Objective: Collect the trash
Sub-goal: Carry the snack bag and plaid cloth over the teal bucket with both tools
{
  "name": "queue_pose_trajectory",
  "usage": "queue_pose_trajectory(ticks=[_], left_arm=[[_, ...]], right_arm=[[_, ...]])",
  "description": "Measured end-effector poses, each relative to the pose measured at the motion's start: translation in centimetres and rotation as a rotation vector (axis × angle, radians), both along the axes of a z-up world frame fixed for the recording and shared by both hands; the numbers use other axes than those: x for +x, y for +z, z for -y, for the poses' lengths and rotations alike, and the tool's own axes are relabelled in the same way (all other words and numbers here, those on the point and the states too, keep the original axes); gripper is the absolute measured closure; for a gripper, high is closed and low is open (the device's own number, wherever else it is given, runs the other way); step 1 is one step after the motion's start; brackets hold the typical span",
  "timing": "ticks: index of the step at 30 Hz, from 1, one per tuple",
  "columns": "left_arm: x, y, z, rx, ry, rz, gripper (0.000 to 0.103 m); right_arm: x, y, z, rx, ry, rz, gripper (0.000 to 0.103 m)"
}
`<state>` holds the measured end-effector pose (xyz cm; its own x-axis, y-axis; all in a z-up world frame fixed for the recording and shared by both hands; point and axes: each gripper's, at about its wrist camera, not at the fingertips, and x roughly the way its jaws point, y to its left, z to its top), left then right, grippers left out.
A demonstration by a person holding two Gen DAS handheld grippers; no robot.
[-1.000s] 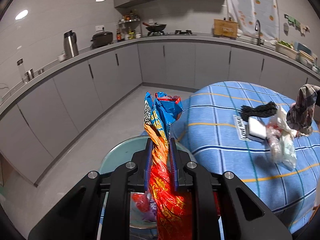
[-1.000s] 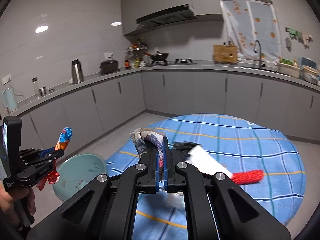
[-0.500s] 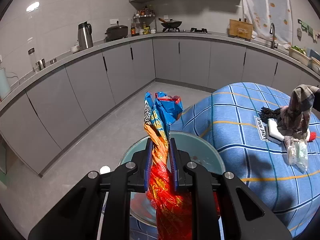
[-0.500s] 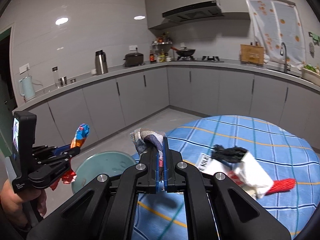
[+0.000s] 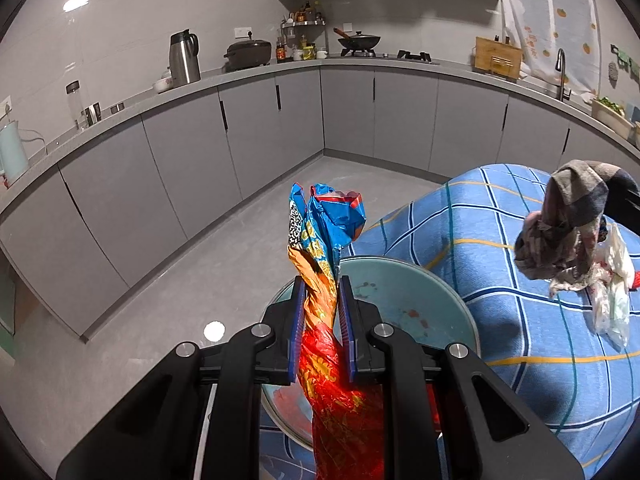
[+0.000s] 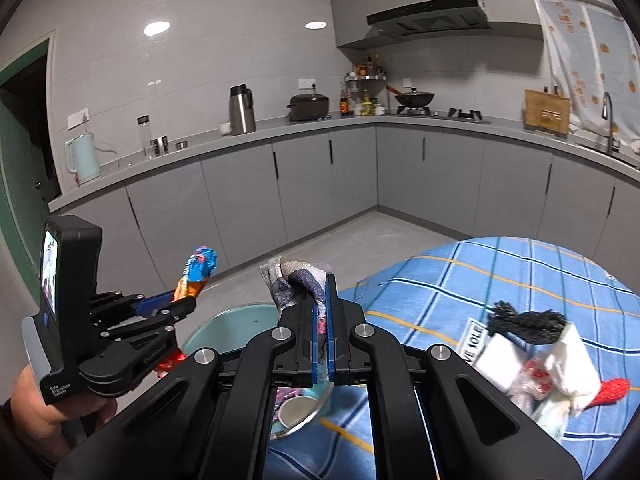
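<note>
My left gripper is shut on a crumpled red, orange and blue snack wrapper that sticks up past its fingers, above a teal round bin. From the right wrist view that same left gripper and the wrapper appear at the left, held by a hand. My right gripper is shut on a grey checked rag, which hangs at the right of the left wrist view as a bundle. The bin rim lies just beyond both grippers.
A round table with a blue plaid cloth carries a pile of white plastic, a black mesh and a red net. Grey cabinets and a worktop with kettles and pots ring the room. Grey floor lies to the left.
Both grippers have swung left, away from the table and toward the bin, carrying the wrapper and the rag. The table's trash pile has slid to the right edge of both views.
</note>
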<state>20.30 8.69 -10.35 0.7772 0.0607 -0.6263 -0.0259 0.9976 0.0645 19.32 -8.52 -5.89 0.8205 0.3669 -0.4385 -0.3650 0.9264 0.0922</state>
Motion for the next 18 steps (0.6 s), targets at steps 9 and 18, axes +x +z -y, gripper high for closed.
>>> queue_pose_trajectory(ticks=[9, 18], left_arm=[[0.8, -1.0, -0.3, -0.01, 0.004, -0.026, 0.086], [1.9, -1.7, -0.8, -0.016, 0.018, -0.049, 0.086]], right_arm=[[1.2, -1.4, -2.1, -0.012, 0.043, -0.033, 0.099], [2.1, -2.1, -3.7, -0.024, 0.07, -0.053, 0.099]])
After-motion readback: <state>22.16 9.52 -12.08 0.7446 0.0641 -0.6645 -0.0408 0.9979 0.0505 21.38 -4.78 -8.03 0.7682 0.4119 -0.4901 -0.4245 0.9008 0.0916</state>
